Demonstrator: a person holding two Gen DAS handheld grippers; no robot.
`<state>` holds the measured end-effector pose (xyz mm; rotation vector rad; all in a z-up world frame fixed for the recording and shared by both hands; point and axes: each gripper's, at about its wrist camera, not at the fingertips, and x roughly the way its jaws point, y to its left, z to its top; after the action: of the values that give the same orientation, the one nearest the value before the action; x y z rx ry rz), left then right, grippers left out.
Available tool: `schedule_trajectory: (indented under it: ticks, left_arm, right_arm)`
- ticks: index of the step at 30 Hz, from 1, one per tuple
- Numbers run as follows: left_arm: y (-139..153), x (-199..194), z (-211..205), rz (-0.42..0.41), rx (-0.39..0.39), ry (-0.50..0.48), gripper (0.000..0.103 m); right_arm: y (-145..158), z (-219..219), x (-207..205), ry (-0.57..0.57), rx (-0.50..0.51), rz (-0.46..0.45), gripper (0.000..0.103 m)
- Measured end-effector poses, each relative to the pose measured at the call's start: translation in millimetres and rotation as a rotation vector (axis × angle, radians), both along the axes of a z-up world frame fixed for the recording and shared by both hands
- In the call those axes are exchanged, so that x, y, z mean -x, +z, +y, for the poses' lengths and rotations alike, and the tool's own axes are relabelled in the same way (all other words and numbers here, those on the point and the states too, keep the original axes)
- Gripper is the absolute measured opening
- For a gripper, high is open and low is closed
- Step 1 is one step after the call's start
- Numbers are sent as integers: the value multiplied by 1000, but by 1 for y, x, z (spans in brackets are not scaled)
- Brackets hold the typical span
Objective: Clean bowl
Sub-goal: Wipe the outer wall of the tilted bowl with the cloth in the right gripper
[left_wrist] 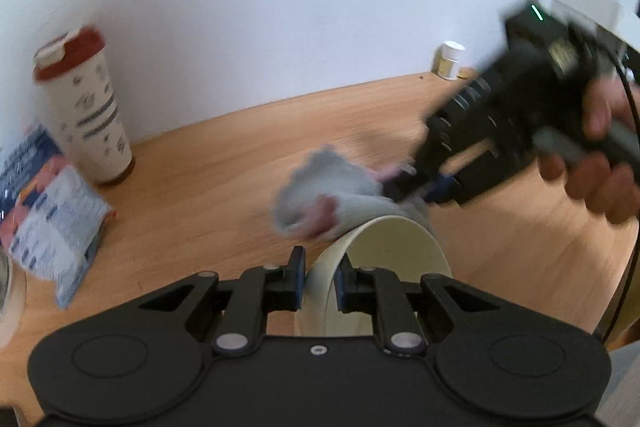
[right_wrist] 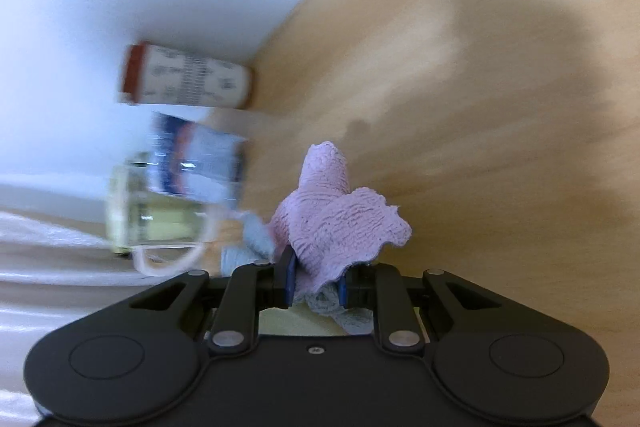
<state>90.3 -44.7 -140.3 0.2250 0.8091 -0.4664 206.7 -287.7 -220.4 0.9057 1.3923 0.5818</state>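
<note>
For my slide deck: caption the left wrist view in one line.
Left gripper clamps the tilted cream bowl by its rim while the right gripper holds a cloth at its top edge.

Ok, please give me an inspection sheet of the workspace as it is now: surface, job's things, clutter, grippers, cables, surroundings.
Surface: wooden table, bare in the middle.
Job's things: cream bowl tilted on its side; pink and grey cloth at its rim.
Clutter: tumbler with red lid, blue packet, small white jar, glass mug.
Grippers: left gripper shut on the bowl's rim; right gripper shut on the cloth.
Cables: black cable behind the right hand.
Surroundings: white wall.
</note>
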Motion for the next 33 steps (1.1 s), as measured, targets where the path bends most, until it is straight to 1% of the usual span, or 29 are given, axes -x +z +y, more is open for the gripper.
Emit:
schedule_trajectory:
  ticks: [3,7,9,13,16,19,21,23,27,33]
  left_arm:
    - [-1,0,-5,-6,-6,-17,13]
    - [0,0,-8,-17,-1,-41,14]
    - [-1,2,-8,-16,-2,-52,14]
    - [-3,4,-4,7,20,-44,13]
    - [-4,5,-1,4,26,-43,13]
    - [-3,1,3,7,33,-18,13]
    - [-3,-4,9,22,57,15,13]
    - [-7,-8,17,50,95,64,13]
    - [-19,-16,35,119,195,186,13]
    - [-30,-22,54,194,281,281,13]
  right_arm:
    - [18,22,-10,91,57,-71,24]
    - [25,40,-18,135,81,-85,24]
    - [21,41,-19,145,104,-66,24]
    - [0,29,-18,160,142,15,24]
    - [-9,21,-16,154,147,48,24]
    - [-18,18,-12,165,183,84,24]
    - [-24,16,-8,171,204,110,24]
    - [-24,13,-6,163,199,109,24]
    - [-15,1,-6,94,163,80,24]
    - [-4,-8,-3,51,145,55,24]
